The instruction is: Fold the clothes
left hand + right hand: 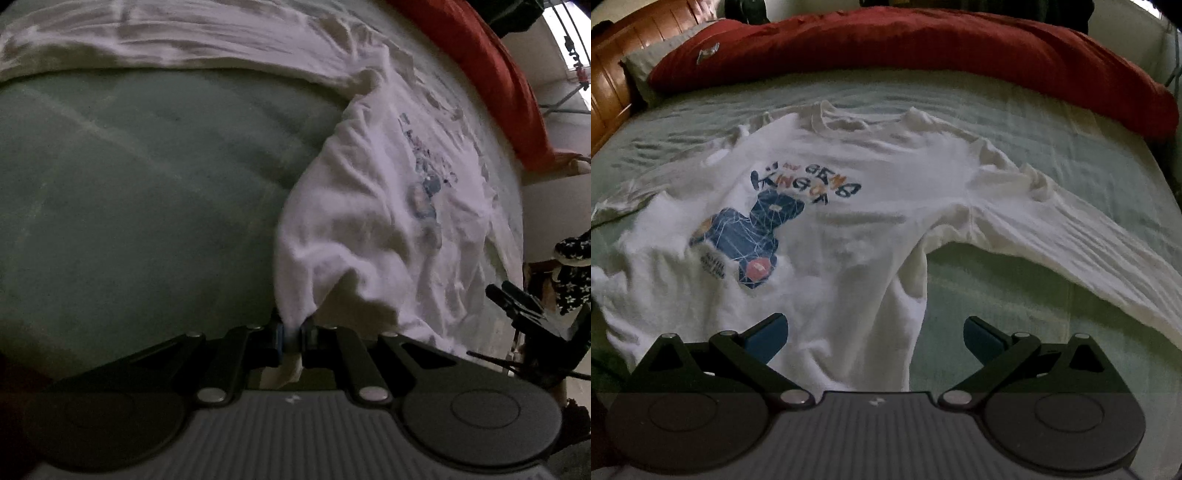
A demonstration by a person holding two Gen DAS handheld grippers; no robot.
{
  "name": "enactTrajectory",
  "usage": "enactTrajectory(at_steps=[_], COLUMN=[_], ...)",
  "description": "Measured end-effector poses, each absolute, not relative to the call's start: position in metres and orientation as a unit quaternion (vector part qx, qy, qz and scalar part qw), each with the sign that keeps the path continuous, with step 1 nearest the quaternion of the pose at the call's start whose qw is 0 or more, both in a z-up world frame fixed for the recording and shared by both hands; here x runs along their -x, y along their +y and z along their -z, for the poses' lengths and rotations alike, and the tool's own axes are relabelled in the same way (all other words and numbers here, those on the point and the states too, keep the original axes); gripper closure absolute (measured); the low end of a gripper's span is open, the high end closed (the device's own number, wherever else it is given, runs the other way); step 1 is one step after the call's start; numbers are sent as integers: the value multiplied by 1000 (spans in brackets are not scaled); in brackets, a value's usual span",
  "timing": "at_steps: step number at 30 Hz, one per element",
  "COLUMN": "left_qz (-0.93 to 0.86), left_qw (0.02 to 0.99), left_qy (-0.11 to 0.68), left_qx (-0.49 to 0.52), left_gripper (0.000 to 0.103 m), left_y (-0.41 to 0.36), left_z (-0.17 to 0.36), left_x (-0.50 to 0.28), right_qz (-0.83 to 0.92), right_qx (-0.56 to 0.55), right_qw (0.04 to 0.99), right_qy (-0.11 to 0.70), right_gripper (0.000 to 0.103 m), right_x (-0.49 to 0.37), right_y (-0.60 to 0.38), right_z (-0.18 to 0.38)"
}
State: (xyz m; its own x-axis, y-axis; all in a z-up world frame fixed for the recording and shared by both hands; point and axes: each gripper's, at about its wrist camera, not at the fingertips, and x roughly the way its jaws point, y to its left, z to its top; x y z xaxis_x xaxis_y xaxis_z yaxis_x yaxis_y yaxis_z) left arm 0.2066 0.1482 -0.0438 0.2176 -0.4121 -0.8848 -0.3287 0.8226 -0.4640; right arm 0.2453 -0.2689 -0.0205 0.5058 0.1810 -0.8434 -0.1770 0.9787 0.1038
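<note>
A white long-sleeved shirt (871, 206) with a blue printed figure lies face up on the pale green bed sheet (1015, 295), its right sleeve stretched toward the right. My right gripper (875, 338) hovers open over the shirt's lower hem, nothing between its blue pads. In the left wrist view the same white shirt (373, 221) is bunched and lifted at one edge. My left gripper (292, 338) is shut on that pinched fold of white cloth. The other gripper (524, 306) shows at the right edge of that view.
A red blanket (923, 48) is heaped along the far side of the bed, with a wooden headboard (609, 74) at the far left. The green sheet (129, 184) lies bare left of the shirt. A dark patterned cloth (572, 266) hangs at the right edge.
</note>
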Motion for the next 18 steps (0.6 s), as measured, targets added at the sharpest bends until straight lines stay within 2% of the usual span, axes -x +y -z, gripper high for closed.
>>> enactTrajectory(at_steps=[11,18], left_qz=[10,14], left_qw=[706,699], left_qy=[651,657], left_qx=[277,282], left_gripper=[96,96], left_y=[157,159], left_z=[91,99], left_x=[-213,-216], right_qz=[-68,-75], right_qx=[-64,-206], right_qw=[849,801], right_qy=[520,558], right_gripper=[0,1], right_x=[-223,-186], right_y=[-296,-331], right_z=[30,47])
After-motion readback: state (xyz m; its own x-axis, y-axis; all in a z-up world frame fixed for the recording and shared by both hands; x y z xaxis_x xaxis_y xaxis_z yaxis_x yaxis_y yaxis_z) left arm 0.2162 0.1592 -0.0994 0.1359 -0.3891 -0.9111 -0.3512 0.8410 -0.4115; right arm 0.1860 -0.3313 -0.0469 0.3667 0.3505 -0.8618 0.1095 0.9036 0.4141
